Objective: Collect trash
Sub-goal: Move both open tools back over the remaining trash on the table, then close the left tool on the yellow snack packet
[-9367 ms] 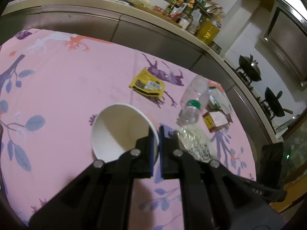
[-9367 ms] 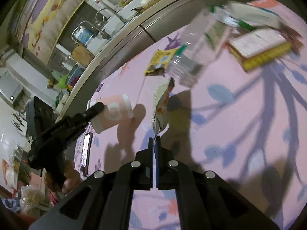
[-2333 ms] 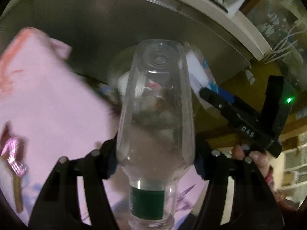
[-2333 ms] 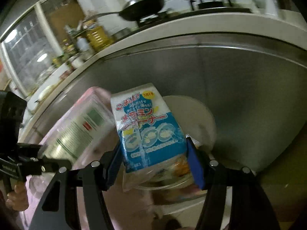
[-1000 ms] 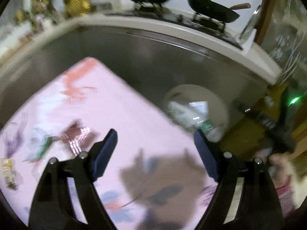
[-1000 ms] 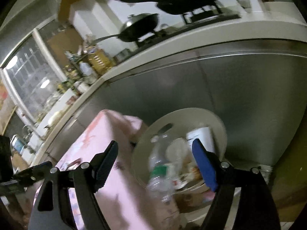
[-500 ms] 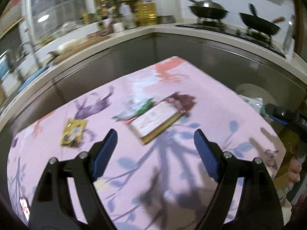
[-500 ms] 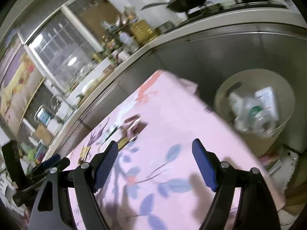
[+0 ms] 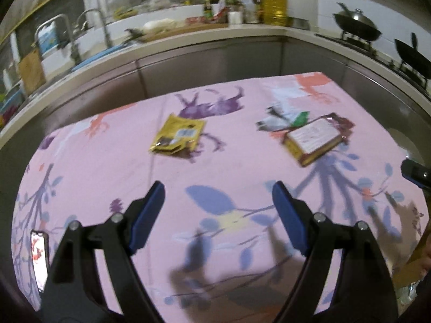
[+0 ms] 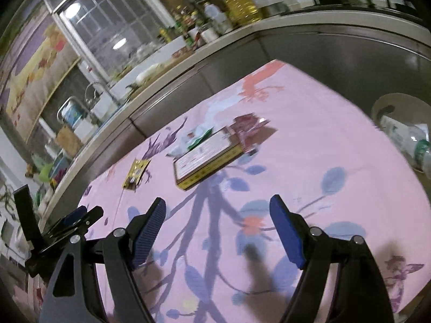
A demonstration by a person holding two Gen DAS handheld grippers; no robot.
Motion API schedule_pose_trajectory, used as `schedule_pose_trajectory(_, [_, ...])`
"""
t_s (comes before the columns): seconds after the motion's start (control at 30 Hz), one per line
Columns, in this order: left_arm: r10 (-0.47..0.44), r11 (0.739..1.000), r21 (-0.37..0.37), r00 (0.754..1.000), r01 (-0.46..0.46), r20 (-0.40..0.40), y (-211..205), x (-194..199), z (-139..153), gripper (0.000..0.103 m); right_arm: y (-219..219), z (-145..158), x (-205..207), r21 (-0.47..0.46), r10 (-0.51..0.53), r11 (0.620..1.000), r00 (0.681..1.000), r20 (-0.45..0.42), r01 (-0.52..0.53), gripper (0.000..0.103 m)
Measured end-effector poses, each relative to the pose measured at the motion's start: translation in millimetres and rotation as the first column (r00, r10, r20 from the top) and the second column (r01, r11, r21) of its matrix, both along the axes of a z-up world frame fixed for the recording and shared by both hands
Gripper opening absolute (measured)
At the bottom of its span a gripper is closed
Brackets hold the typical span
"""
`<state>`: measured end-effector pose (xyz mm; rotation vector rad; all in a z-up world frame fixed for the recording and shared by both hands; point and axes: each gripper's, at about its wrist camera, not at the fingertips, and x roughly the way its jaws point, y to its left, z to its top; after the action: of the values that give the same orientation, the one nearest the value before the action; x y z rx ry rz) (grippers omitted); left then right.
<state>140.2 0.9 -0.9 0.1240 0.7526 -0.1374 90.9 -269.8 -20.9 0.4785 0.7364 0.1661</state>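
Partly done: plastic bottle [image 10: 416, 148] and a packet already inside the round bin [image 10: 388, 102] past the pink tablecloth [image 9: 215, 167]. Left to collect — yellow sachet [image 9: 177, 134], flat box [image 9: 313, 140], crumpled wrappers [image 9: 280, 119] (beside the box). Left gripper [image 9: 218, 215] and right gripper [image 10: 216, 224] both wide, holding nothing.

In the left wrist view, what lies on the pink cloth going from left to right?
Phone → yellow packet → crumpled white-and-green wrapper → flat yellow-edged box.
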Motion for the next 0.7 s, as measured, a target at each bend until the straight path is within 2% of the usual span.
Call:
schedule_pose_trajectory(0.33, [0.142,0.989,-0.034,0.987,-0.144,-0.070,79,20,-28,0.079,47,-11,25,-0.042,0.094,0.994,0.994,-0.053,-0.096,0.076])
schedule_pose_trajectory(0.5, [0.139,0.988,-0.058,0.987,-0.144,-0.082,96,32,-29,0.079,66,-21,36,-0.042,0.144,0.988,0.986,-0.084,-0.147,0.076])
schedule_pose_trajectory(0.7, [0.062,0.971,-0.222,0.990,-0.090,-0.128,109,76,-19,0.078,87,-27,43,-0.065,0.211,0.974,0.974,-0.086,-0.217,0.076])
